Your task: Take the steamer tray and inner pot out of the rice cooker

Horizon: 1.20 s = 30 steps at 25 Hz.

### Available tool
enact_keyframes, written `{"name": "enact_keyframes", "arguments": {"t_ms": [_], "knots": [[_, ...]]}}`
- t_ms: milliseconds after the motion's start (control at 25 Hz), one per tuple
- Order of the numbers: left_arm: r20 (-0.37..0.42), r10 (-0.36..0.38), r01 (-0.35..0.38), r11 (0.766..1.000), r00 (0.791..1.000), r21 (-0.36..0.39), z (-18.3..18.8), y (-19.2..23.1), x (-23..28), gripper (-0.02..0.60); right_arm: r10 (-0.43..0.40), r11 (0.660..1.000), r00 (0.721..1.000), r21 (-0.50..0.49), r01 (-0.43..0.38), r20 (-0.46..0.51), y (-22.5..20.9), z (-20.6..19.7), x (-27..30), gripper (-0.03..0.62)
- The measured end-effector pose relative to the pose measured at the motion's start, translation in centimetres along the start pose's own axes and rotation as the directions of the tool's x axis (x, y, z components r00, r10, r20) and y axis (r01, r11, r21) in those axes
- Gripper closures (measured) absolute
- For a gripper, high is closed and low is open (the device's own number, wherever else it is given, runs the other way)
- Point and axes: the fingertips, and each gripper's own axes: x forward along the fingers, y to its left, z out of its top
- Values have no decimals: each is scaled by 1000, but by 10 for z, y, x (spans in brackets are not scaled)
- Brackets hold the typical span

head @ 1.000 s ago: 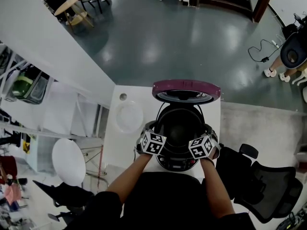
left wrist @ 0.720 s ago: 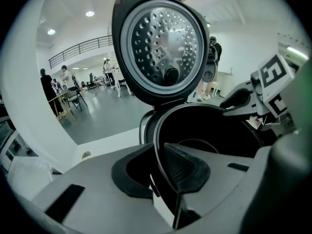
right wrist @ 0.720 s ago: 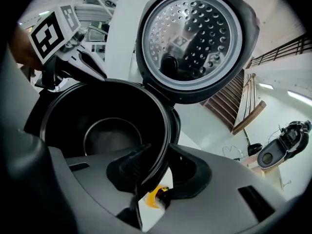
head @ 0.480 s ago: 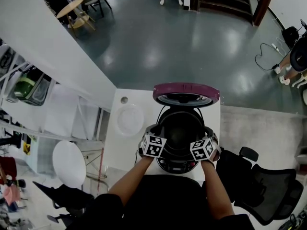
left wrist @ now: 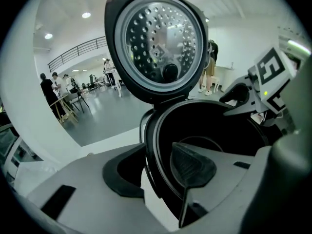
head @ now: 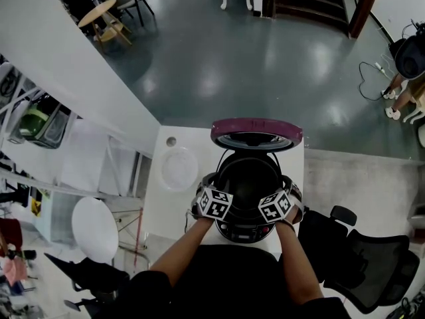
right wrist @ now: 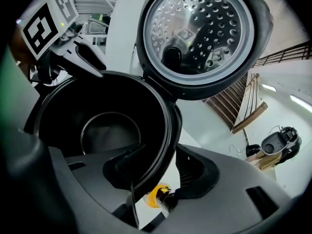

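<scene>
The white counter (head: pixel 166 201) is not changed, and the rice cooker (head: pixel 247 230) is still kept on it, lid up. The black inner pot (head: pixel 249 178) is left inside. Its rim is straddled by the left tool (left wrist: pixel 156 167) and the right tool (right wrist: pixel 163 172). Both have just been opened wider, so the rim is not squeezed.

Smooth dark inner pot (right wrist: pixel 107 126); shiny perforated metal lid plate (right wrist: pixel 200 33) (mirror-bright).

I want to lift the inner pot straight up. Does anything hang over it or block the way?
Nothing visible does. The lid stands tipped back behind the inner pot, clear of its mouth. The left gripper and right gripper straddle its rim; their jaws have just been opening and do not pinch it.
</scene>
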Motion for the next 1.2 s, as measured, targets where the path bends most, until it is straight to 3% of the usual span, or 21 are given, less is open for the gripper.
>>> {"name": "enact_keyframes", "arguments": {"t_ms": [40, 320, 600, 760, 1200], "knots": [[1, 8, -8, 1000, 1000, 7, 1, 1, 0, 399, -3, 1000, 1000, -4, 3, 0, 0, 0, 0, 433], [-108, -34, 36, 999, 994, 22, -18, 6, 19, 325, -22, 999, 1000, -44, 22, -4, -1, 5, 3, 433], [-74, 12, -11, 1000, 997, 12, -13, 8, 18, 394, -25, 999, 1000, -37, 25, 1, -2, 6, 1, 437], [-32, 36, -36, 999, 999, 4, -3, 10, 11, 410, -21, 1000, 1000, -5, 21, 14, -2, 8, -3, 484], [-27, 36, -36, 999, 999, -11, -6, 7, 7, 465, -10, 999, 998, 34, 8, 66, -6, 16, -11, 503]]}}
